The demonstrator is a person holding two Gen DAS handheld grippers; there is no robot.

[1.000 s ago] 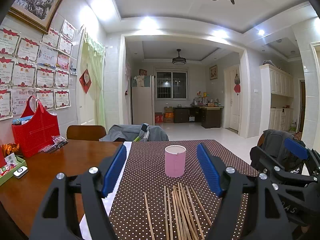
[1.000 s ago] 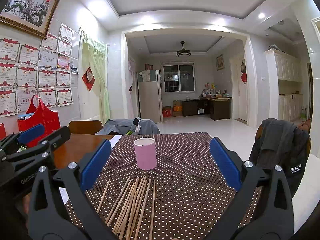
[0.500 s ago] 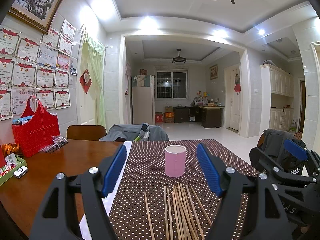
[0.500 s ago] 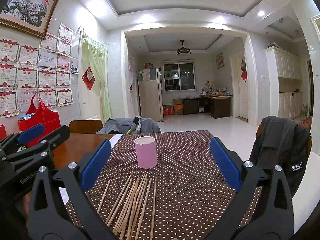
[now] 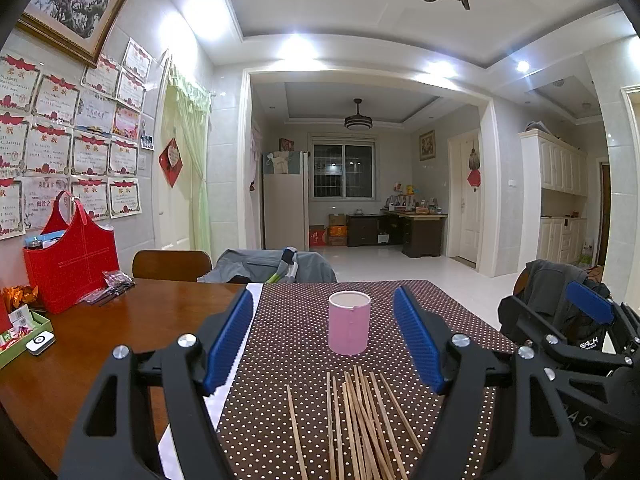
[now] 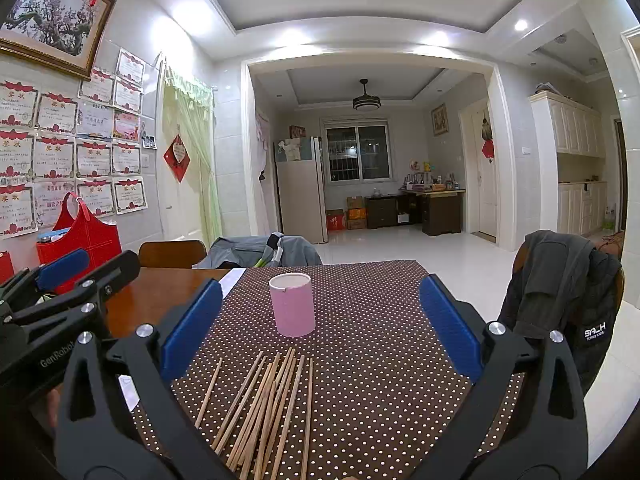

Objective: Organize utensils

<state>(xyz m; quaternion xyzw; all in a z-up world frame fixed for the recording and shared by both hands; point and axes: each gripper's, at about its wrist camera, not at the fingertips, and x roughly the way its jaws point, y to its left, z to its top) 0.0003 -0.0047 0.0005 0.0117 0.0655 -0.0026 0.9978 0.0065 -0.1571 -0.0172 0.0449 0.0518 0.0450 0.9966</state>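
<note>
Loose chopsticks (image 5: 360, 420) lie just before the upright pink cup (image 5: 348, 323) on the table (image 5: 120, 328); left gripper (image 5: 324, 344) and right gripper (image 6: 320, 320) hover, fingers spread wide, empty, apparently poised to gather.

A red bag (image 5: 72, 268) stood on the wooden table (image 5: 120, 328) near the wall, with a white remote (image 5: 40, 342) and a green tray (image 5: 24, 336) close by. Rows of certificates (image 5: 60, 132) hung under a framed picture (image 5: 76, 4). A grey jacket (image 5: 272, 266) lay over a chair beyond the table, and a dark jacket (image 6: 568, 288) hung on the chair at the right. A fridge (image 6: 300, 196) and a dark desk (image 6: 432, 210) stood in the far room, below a window (image 6: 358, 154).
</note>
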